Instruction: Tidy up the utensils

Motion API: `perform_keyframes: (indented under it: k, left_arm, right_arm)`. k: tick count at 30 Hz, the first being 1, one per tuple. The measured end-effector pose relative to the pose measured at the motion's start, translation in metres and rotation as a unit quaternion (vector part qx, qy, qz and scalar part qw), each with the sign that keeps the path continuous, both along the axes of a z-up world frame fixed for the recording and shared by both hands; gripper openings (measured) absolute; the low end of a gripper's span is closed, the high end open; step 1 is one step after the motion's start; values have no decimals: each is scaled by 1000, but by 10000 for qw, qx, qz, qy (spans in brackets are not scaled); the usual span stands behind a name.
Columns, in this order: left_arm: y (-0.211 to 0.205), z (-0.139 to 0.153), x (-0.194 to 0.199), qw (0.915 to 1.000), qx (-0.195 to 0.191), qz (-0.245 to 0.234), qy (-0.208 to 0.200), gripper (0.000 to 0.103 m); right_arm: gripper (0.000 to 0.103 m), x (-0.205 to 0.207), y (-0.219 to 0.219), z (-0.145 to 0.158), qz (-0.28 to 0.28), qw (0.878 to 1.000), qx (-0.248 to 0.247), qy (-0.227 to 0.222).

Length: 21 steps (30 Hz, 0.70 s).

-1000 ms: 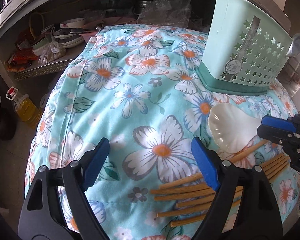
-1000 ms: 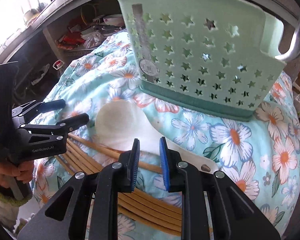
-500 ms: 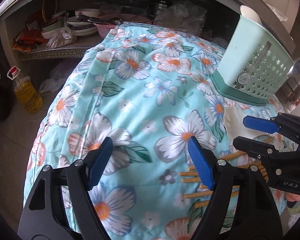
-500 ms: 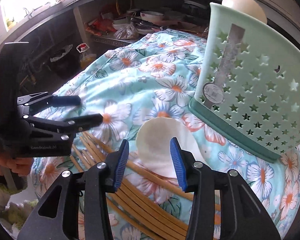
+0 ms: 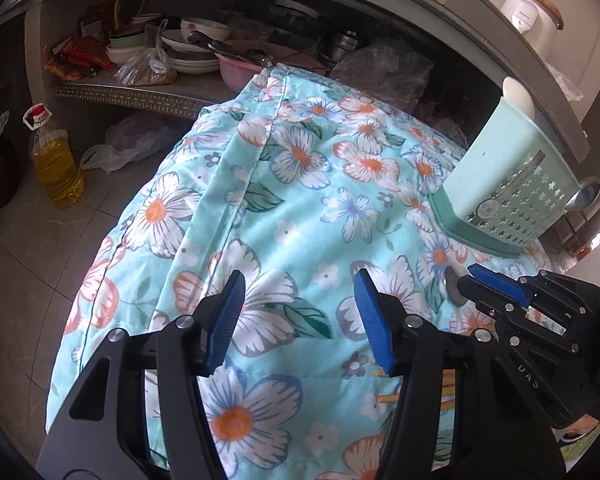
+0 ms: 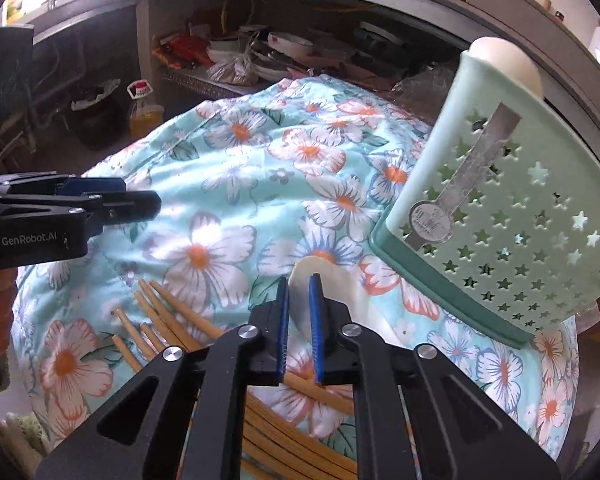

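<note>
The right gripper (image 6: 299, 320), jaws nearly closed on the cream plastic rice paddle (image 6: 324, 292) lying beside the mint star-punched utensil basket (image 6: 500, 216), risks dragging the bamboo chopsticks (image 6: 172, 320) crossing its handle, while the left gripper (image 5: 298, 316) hovers wide open, empty.

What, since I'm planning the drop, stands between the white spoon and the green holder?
Nothing visible: only bare floral cloth lies between the white spoon, gripped by the right hand-held gripper, and the green holder.
</note>
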<state>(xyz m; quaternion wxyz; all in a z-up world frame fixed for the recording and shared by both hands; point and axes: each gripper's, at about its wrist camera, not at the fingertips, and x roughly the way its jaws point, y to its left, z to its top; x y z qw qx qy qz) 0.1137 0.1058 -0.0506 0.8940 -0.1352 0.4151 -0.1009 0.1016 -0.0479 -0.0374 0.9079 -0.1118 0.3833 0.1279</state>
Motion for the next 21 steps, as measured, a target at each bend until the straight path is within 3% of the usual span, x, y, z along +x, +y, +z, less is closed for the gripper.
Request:
perform_keyframes:
  k: [5, 10, 14, 21]
  left_arm:
    - [-4, 20, -2, 9982, -431, -124, -395, 53]
    - [-28, 32, 4, 9920, -944, -648, -535, 49]
    - [-54, 23, 19, 9865, -1223, -1074, -173, 42]
    - [-88, -13, 42, 9816, -1084, -1342, 816, 33]
  right_arm:
    - [3, -15, -34, 36, -374, 9969, 524, -462]
    - [3, -35, -82, 67, -886, 9855, 1153, -874]
    - [3, -52, -124, 79, -1327, 9719, 1617, -1079]
    - [3, -71, -177, 69, -1856, 9528, 2154, -1065]
